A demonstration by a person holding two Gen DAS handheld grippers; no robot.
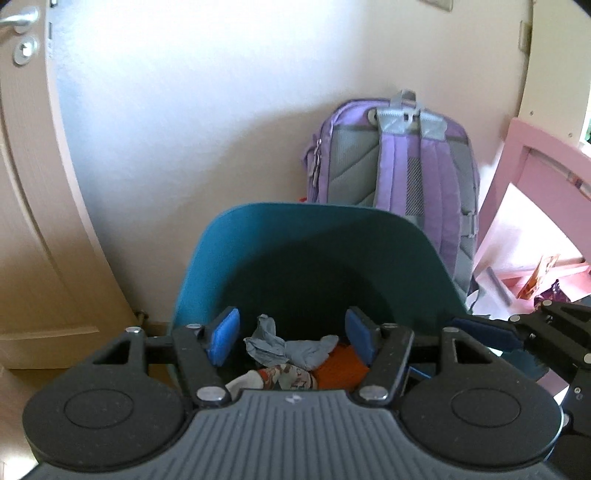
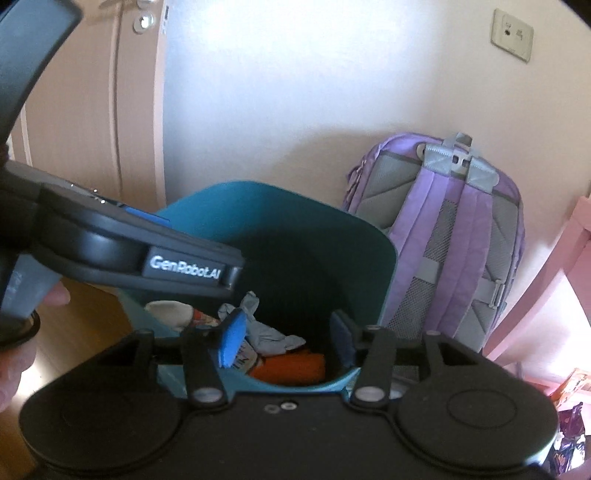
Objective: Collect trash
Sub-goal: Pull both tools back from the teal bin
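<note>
A teal bin [image 1: 229, 258] stands on the floor against the wall. Inside lie a crumpled grey piece [image 1: 280, 345], an orange piece [image 1: 343, 369] and a printed wrapper [image 1: 291, 378]. My left gripper [image 1: 291, 334] hovers open over the bin's mouth, holding nothing. From the right wrist view, the bin [image 2: 354, 251] holds the same grey piece [image 2: 266, 334] and orange piece [image 2: 291, 365]. My right gripper [image 2: 287, 341] is open above the near rim and holds nothing. The left gripper's body [image 2: 177, 267] crosses the bin's left side, with a person's hand [image 2: 55, 295] on its handle.
A purple backpack [image 1: 406, 162] leans on the wall behind the bin. A wooden door [image 1: 33, 221] is at the left. Pink furniture [image 1: 532, 158] stands at the right, with colourful wrappers [image 1: 543, 280] beneath it on the floor. A wall socket [image 2: 511, 35] is high up.
</note>
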